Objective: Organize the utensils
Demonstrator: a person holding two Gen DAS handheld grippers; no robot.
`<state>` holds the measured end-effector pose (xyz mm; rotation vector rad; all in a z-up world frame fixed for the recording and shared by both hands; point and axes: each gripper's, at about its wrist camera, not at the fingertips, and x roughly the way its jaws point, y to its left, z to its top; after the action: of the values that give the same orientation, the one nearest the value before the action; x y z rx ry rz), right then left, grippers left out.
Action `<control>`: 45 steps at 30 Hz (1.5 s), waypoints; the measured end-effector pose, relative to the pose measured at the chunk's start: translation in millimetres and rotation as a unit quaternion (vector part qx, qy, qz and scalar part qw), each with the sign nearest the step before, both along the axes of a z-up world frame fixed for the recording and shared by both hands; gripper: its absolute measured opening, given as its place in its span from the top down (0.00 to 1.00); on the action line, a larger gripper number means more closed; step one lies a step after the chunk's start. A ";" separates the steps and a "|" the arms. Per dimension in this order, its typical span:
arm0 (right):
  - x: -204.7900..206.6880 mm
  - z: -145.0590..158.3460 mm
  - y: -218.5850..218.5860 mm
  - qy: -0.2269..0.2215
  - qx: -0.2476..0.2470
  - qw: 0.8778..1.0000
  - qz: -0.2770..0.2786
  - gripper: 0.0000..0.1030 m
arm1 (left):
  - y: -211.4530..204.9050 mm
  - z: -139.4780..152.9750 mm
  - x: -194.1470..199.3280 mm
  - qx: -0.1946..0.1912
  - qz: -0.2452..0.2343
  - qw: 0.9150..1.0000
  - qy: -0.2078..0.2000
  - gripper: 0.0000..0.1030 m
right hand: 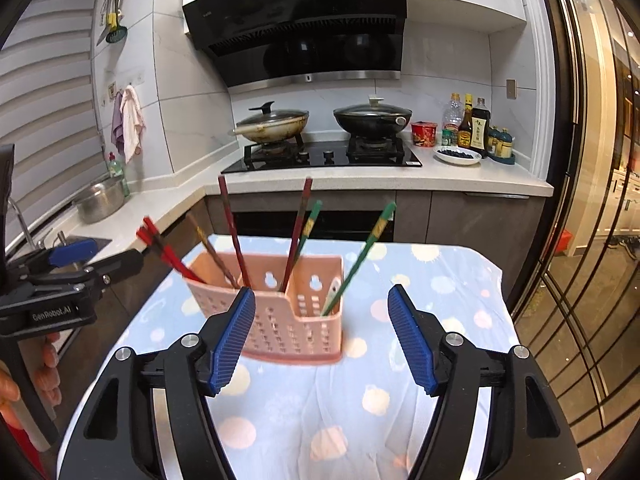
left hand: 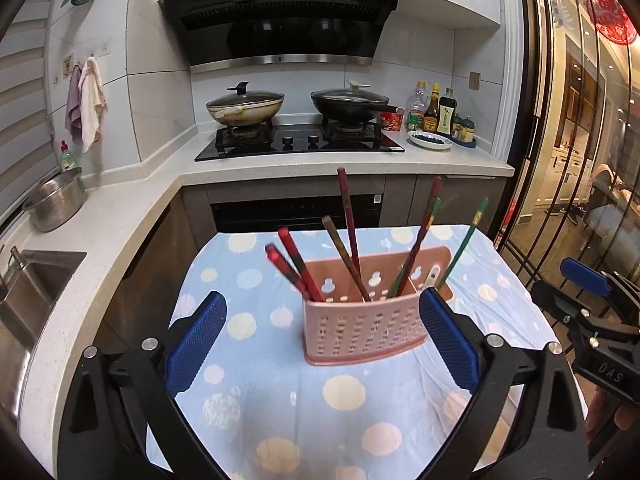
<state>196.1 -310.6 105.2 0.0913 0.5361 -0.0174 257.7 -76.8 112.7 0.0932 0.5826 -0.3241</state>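
From the left wrist view, the pink holder (left hand: 362, 320) is seen standing upright on the dotted cloth (left hand: 280, 400), with several chopsticks (left hand: 348, 224) leaning in it at different angles. The left gripper (left hand: 322, 344) is spread wide and nothing is grasped; the holder is seen between its blue pads (left hand: 196, 340), apart from them.

From the right wrist view, the same holder (right hand: 280, 316) is seen near the left pad, and the green chopstick (right hand: 362, 256) leans out to the right. The right gripper (right hand: 322, 340) is also released and empty. No loose chopstick is seen on the cloth (right hand: 360, 420), so the task is judged nearly finished. If the chopsticks are to be straightened, one should be gripped low on its shaft, so that the light holder is not tipped.
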 end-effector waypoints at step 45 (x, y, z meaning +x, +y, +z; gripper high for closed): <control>-119.3 -67.2 31.5 0.030 -0.016 0.999 -0.032 0.06 | -8.1 -88.3 -116.3 0.036 0.029 0.997 0.055 0.07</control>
<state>76.9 -279.1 38.0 0.0762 0.5925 -0.0906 141.4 -84.9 24.4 0.1279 0.7043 -0.2536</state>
